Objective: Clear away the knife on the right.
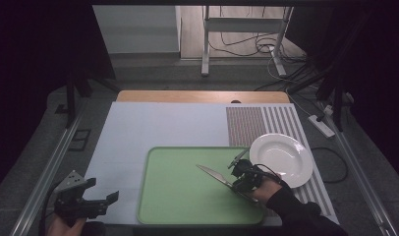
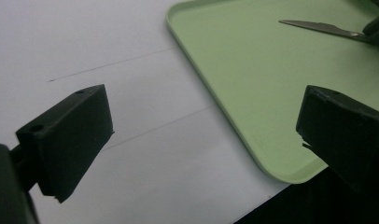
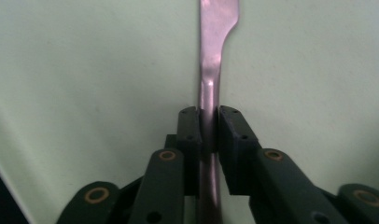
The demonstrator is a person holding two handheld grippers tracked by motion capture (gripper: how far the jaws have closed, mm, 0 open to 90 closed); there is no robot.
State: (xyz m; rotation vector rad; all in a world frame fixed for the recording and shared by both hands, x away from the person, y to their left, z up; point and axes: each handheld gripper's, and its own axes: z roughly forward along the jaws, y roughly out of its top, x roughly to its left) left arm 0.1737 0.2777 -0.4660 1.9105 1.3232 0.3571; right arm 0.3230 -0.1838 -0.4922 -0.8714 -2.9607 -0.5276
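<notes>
A metal table knife (image 1: 212,174) (image 3: 218,28) lies over the right part of a light green tray (image 1: 178,196) (image 3: 85,70), its blade pointing up and left. My right gripper (image 1: 235,184) (image 3: 209,116) is shut on the knife's handle, with both pads against its sides. The left gripper (image 1: 103,191) (image 2: 204,121) hovers open and empty over the white mat (image 1: 153,123), just off the tray's near left corner (image 2: 271,163). From the left gripper view the knife blade (image 2: 323,28) is seen far off on the tray.
A white plate (image 1: 281,157) sits right of the tray on a striped placemat (image 1: 266,123). The white mat (image 2: 108,56) covers the left and back of the table. A wooden table edge (image 1: 202,96) runs along the back, with a stand and cables on the floor beyond.
</notes>
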